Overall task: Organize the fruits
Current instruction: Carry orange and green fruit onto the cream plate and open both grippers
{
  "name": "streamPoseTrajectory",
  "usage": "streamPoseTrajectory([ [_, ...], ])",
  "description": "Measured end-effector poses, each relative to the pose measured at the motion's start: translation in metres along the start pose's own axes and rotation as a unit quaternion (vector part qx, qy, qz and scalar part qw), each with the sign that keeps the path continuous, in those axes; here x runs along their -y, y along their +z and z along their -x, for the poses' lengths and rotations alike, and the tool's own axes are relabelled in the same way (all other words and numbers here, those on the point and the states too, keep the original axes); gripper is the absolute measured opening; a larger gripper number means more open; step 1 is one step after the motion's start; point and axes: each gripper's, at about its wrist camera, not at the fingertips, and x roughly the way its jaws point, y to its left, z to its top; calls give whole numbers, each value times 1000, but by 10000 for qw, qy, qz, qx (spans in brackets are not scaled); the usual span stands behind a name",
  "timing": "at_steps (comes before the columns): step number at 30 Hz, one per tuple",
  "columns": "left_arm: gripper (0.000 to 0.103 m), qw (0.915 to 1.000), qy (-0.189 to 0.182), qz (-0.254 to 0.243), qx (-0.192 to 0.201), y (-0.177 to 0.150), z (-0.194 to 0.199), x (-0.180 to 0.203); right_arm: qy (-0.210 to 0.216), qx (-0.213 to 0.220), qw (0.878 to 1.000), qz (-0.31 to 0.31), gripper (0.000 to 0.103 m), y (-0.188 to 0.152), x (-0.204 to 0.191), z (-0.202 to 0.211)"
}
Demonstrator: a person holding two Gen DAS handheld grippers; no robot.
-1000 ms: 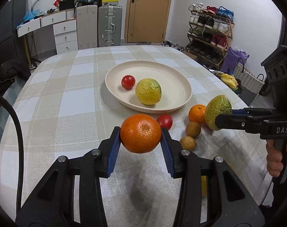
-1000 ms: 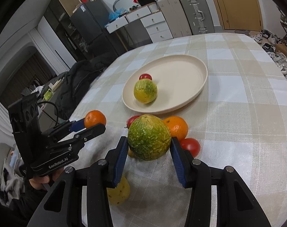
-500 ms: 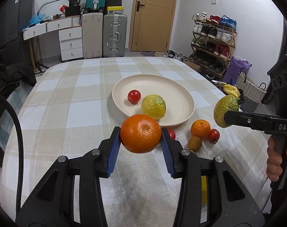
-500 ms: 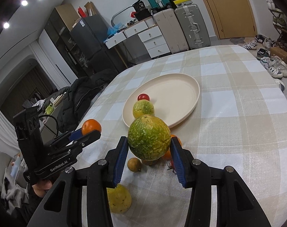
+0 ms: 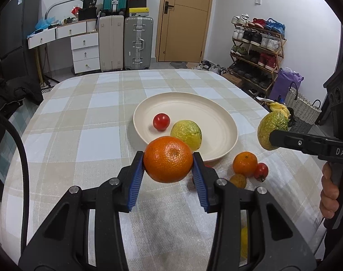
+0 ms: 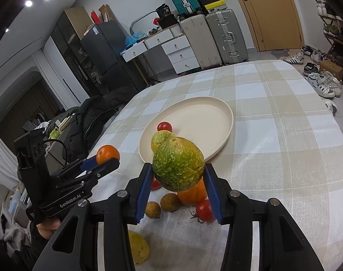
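My left gripper [image 5: 168,166] is shut on an orange [image 5: 168,159], held in the air short of the cream plate [image 5: 225,135]. My right gripper [image 6: 178,181] is shut on a bumpy green-yellow citrus [image 6: 178,163], also lifted above the table. In the plate lie a red tomato [image 5: 161,121] and a yellow-green citrus [image 5: 186,133]. On the cloth near the plate sit a second orange [image 5: 245,164], a tomato [image 5: 261,171] and a small brown fruit [image 5: 238,180]. The right wrist view shows two brown fruits [image 6: 170,202] and a yellow fruit [image 6: 138,249].
The table wears a beige and white checked cloth [image 5: 85,135]. Suitcases [image 5: 138,43] and white drawers [image 5: 84,52] stand behind it, a shoe rack [image 5: 257,52] at the right. A dark jacket [image 6: 90,117] lies off the table's left side.
Both grippers have risen and drawn back from the plate with their fruit still held. The plate and loose fruit sit lower and farther in both views.
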Motion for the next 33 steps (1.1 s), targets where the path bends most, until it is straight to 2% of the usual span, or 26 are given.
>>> streamPoseTrajectory([
  [19,39,9999,80,64,-102,21,-46,-2,-152,-73,9998,52,46,21,2,-25],
  [33,39,9994,152,-69,-293,27,-79,-3,-374,-266,9989,85,46,33,10,-59],
])
